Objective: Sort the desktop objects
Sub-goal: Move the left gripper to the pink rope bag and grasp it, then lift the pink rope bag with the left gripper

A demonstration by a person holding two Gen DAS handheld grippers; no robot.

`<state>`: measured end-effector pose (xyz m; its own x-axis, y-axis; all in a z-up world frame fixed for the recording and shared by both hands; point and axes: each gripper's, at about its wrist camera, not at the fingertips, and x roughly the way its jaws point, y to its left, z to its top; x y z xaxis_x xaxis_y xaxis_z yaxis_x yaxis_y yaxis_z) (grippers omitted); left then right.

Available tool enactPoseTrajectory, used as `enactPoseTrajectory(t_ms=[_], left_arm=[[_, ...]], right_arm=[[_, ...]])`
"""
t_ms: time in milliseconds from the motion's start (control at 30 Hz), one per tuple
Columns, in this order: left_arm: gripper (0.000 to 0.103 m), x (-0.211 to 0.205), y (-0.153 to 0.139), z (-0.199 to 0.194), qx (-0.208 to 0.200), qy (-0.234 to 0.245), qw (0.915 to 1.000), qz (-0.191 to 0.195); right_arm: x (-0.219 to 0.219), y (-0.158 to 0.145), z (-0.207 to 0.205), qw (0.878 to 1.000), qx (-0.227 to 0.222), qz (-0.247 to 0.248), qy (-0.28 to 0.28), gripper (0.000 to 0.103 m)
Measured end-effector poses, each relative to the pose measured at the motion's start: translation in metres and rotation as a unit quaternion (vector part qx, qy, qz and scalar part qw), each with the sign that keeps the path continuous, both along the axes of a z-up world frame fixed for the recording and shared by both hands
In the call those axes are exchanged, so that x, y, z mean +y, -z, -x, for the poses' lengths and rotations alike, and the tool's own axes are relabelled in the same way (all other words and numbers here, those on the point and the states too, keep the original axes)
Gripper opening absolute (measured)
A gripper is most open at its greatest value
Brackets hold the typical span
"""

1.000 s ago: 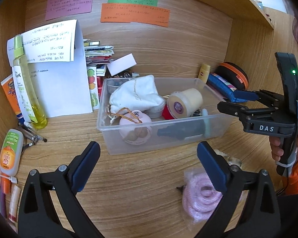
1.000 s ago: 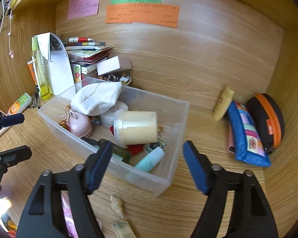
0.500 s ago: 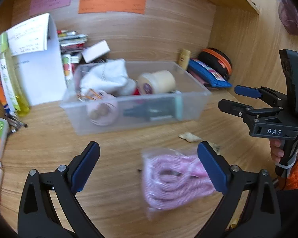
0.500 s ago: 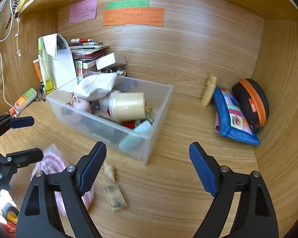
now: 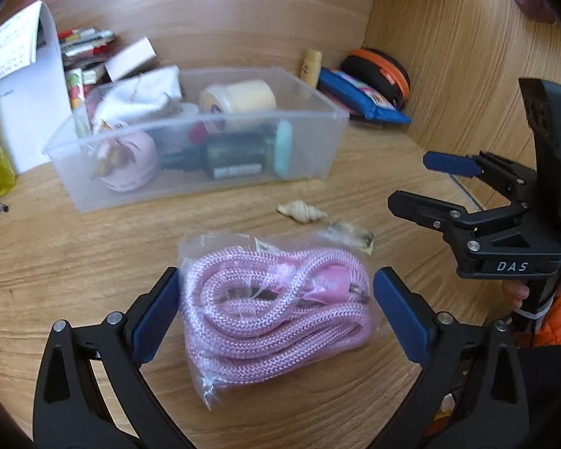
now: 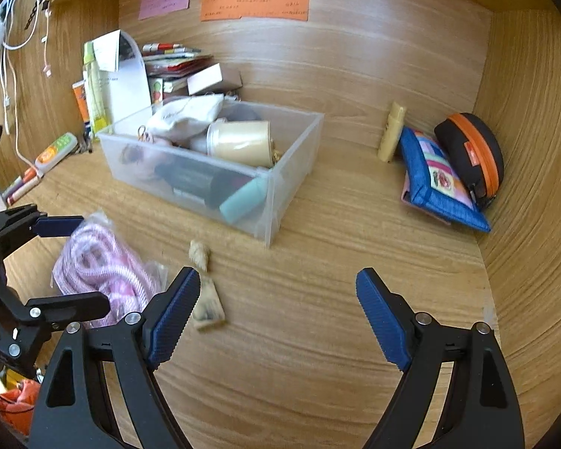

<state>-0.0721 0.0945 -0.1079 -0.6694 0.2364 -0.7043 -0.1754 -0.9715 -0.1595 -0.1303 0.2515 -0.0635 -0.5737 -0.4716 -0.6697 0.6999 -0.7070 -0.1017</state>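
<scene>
Left gripper fingers wide, straddling bagged pink rope near desk's front edge, pads not pressing. Right gripper wide, empty.

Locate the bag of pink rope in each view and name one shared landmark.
Left wrist: bag of pink rope low centre, between the left gripper pads.
Right wrist: bag at lower left on the desk.
Shared landmark: clear plastic box behind it.

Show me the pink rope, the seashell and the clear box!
pink rope (image 5: 273, 310), left wrist view, middle of the bagged coil.
seashell (image 5: 301, 210), left wrist view, its ridged body.
clear box (image 6: 190, 172), right wrist view, front wall.
</scene>
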Motion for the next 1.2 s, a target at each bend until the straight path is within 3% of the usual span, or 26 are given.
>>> enactPoseTrajectory(t_ms=[467,600,833,1033,1200], left_arm=[[0.103,-0.004,0.009,0.018,-0.048,0.04,0.9978,-0.021],[0.103,-0.029,0.006,0.016,-0.045,0.011,0.9989,-0.011],[0.103,-0.085,-0.002,0.017,-0.062,-0.093,0.9937,-0.015],[0.103,-0.088,-0.028,-0.007,-0.014,-0.065,0.9971,0.036],[0.103,-0.081,-0.015,-0.014,-0.058,-0.085,0.9944,0.023]], right_arm=[[0.002,0.016,-0.001,0.999,-0.017,-0.021,-0.025,0.083],[-0.003,0.02,-0.003,0.999,-0.024,-0.026,-0.038,0.083],[-0.021,0.027,-0.011,0.997,-0.028,-0.046,-0.063,0.083],[-0.028,0.029,-0.011,0.996,-0.03,-0.054,-0.068,0.083],[-0.029,0.029,-0.007,0.996,-0.033,-0.052,-0.06,0.083]])
